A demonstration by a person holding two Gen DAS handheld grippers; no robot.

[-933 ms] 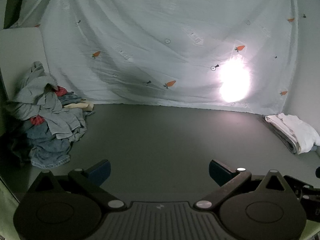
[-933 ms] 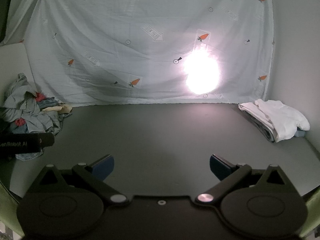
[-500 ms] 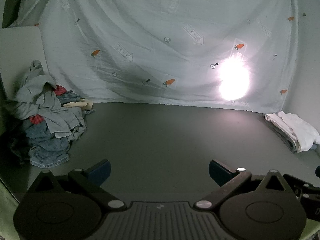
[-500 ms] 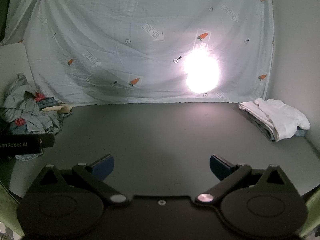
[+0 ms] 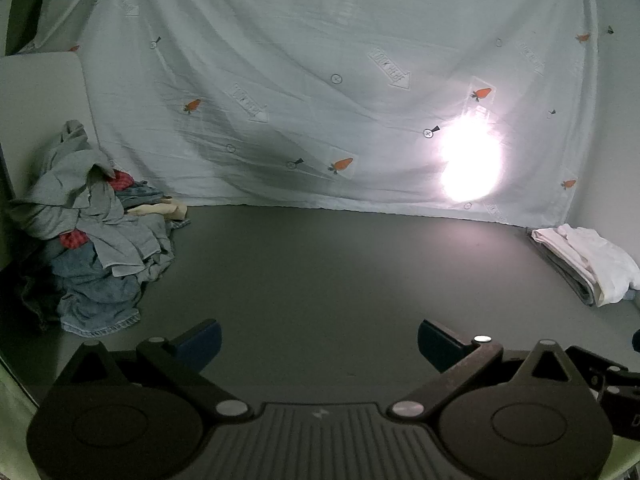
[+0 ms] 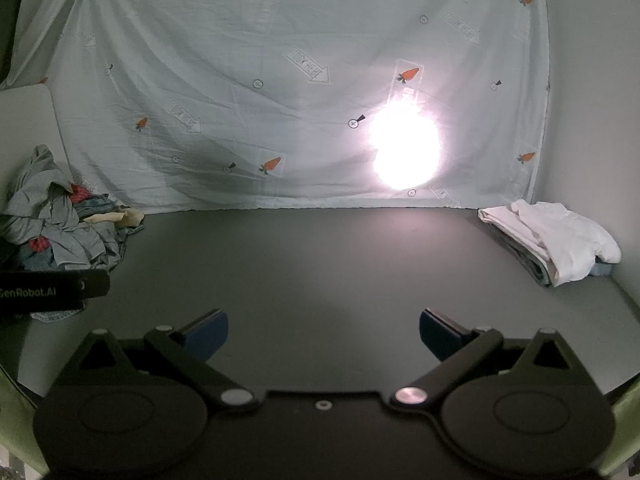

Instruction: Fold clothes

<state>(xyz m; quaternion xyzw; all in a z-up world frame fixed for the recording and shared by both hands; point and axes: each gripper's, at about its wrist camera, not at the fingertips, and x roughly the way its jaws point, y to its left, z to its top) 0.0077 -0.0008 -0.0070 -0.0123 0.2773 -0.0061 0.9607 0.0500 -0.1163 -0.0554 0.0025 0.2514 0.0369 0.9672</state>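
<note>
The heap of unfolded clothes (image 5: pixel 92 240) lies at the left edge of the frame on the dark tabletop (image 5: pixel 340 272): soft, limp, probably denim lowest; take a loose hem. Folded stack (image 6: pixel 552 240) far right. Left gripper (image 5: pixel 319 340) and right gripper (image 6: pixel 324 330): jaws wide, empty. Backdrop sheet (image 6: pixel 280 80) reads "LOOK HERE"; the tag (image 6: pixel 44 286) "GenRobot.AI".

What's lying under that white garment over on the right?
Under the white garment lies a folded grey piece, with a bit of blue fabric peeking out. Anything deeper is covered.
</note>
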